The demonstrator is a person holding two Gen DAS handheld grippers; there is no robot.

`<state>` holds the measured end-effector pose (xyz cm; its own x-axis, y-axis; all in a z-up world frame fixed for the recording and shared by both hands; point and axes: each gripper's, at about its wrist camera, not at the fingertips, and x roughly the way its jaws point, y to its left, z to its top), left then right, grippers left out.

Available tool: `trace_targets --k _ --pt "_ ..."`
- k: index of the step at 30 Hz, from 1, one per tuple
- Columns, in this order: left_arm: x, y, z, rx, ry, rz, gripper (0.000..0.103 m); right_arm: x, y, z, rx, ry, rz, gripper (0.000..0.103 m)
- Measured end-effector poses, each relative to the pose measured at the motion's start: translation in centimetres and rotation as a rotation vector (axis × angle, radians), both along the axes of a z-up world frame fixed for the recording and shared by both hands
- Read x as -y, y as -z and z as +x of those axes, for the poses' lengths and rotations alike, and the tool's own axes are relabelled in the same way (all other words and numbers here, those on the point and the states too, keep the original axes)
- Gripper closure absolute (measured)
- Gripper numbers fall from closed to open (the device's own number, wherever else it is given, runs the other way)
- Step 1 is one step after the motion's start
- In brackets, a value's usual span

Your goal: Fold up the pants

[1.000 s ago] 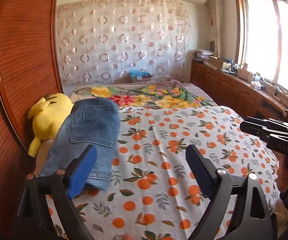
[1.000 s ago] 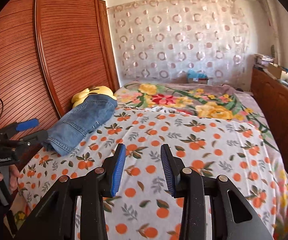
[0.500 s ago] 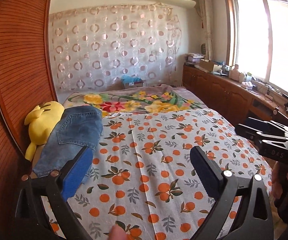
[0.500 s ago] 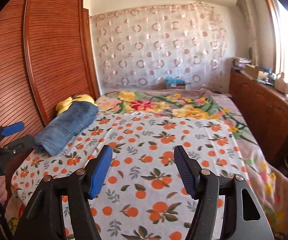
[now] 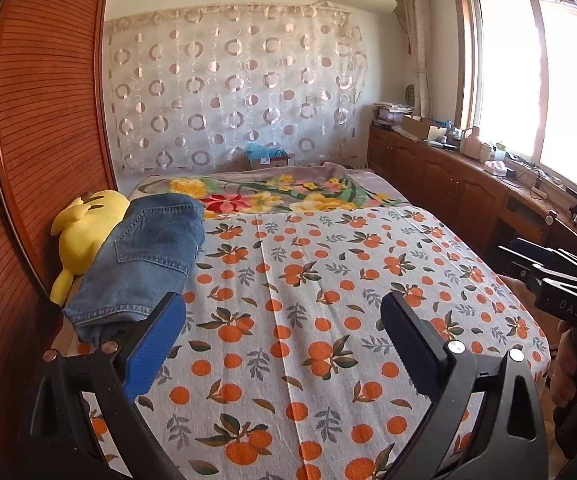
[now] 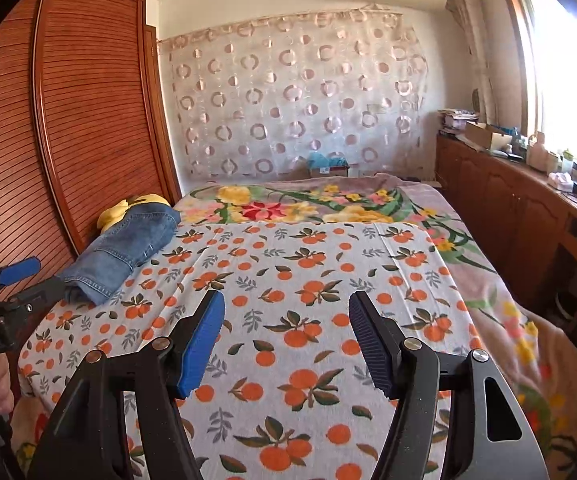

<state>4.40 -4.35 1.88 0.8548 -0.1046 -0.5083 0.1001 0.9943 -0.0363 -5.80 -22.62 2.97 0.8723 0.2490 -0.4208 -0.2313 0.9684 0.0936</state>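
Folded blue jeans (image 5: 148, 248) lie along the left side of the bed, partly on top of a yellow plush toy (image 5: 84, 232). My left gripper (image 5: 283, 300) hovers open over the orange-print sheet (image 5: 328, 280), nothing between its blue pads; the jeans' hem is just beyond its left finger. In the right wrist view the jeans (image 6: 128, 248) lie far left. My right gripper (image 6: 287, 298) stands open and empty above the middle of the sheet. Each gripper shows at the edge of the other's view: the right gripper (image 5: 528, 264) and the left gripper (image 6: 16, 276), both held by a hand.
A slatted wooden wardrobe (image 5: 40, 120) runs close along the bed's left side. A floral blanket (image 5: 280, 196) covers the far end of the bed. Low wooden cabinets (image 5: 448, 192) with clutter stand under the window on the right.
Both grippers have drawn back from the bed, so the jeans look smaller and farther off. The right gripper's jaws have spread wider; the left jaws widened slightly.
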Motion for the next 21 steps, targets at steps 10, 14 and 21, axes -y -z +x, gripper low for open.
trace_targets --k 10,14,21 --pt "-0.8 0.5 -0.3 -0.001 -0.028 0.004 0.005 0.3 0.5 -0.4 0.004 0.014 -0.002 0.036" --pt "-1.0 0.5 -0.3 -0.001 -0.031 0.001 0.005 0.6 0.6 -0.3 0.004 0.015 -0.007 0.036" --pt "-1.0 0.5 -0.3 -0.001 -0.034 0.003 0.005 0.9 0.5 0.1 0.002 0.012 -0.006 0.036"
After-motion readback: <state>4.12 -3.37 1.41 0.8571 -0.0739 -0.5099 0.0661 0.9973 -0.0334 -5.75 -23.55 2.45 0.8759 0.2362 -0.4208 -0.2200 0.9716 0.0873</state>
